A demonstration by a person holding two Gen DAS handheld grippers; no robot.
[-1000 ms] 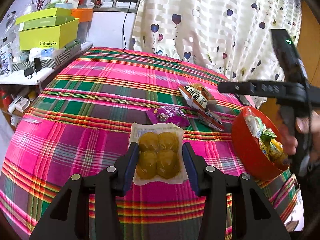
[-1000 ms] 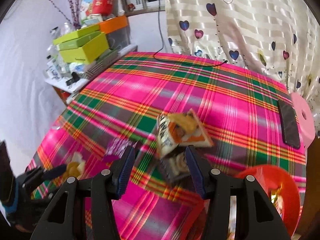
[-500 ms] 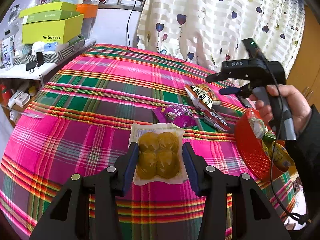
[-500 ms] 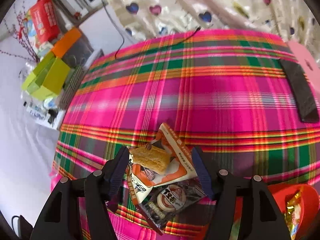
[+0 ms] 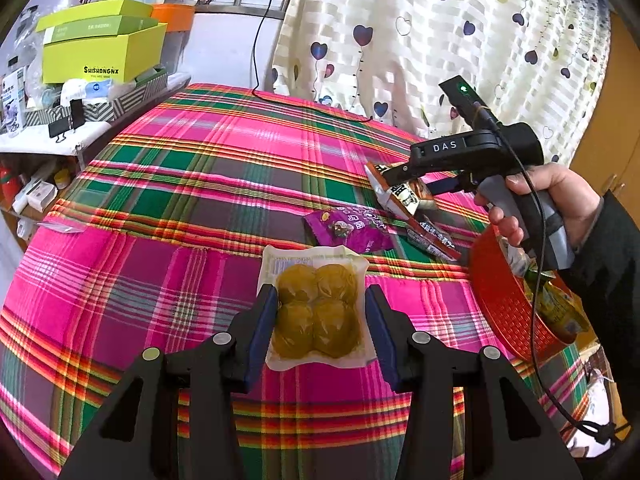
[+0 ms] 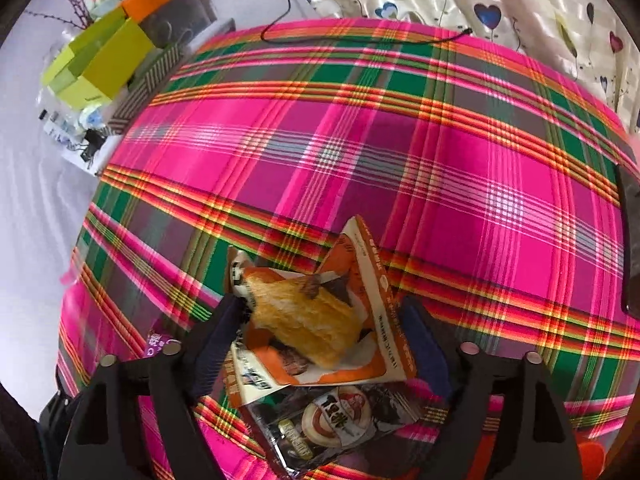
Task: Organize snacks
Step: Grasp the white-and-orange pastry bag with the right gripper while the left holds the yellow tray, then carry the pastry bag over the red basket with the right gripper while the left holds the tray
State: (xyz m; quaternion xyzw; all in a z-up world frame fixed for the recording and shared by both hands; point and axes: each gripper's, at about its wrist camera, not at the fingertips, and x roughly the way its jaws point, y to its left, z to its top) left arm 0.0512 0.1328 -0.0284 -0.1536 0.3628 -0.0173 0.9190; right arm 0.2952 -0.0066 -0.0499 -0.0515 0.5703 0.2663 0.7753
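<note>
While a pink, green and orange plaid cloth (image 5: 192, 184) covers the whole table, four snack packets lie loose on it and one round red basket (image 5: 504, 304) with a woven mesh wall stands at its right edge, already holding several wrappers. Two black tongs work the scene. The left gripper (image 5: 320, 320) straddles a clear, flat pouch (image 5: 316, 308) of four round yellow-green pieces, its blue pads close beside the pouch edges; whether they pinch it cannot be told. The right gripper (image 6: 324, 336), gripped by a hand (image 5: 552, 200), is spreading its jaws around an orange-and-white packet (image 6: 320, 320) showing a golden pastry, pads apart from it. A second ago that gripper was higher and narrower, half closed above the same packet; the left one has not shifted. A glossy dark packet (image 6: 332, 420) lies partly under the orange one, and a small purple packet (image 5: 348, 232) rests between the pouch and the others.
</note>
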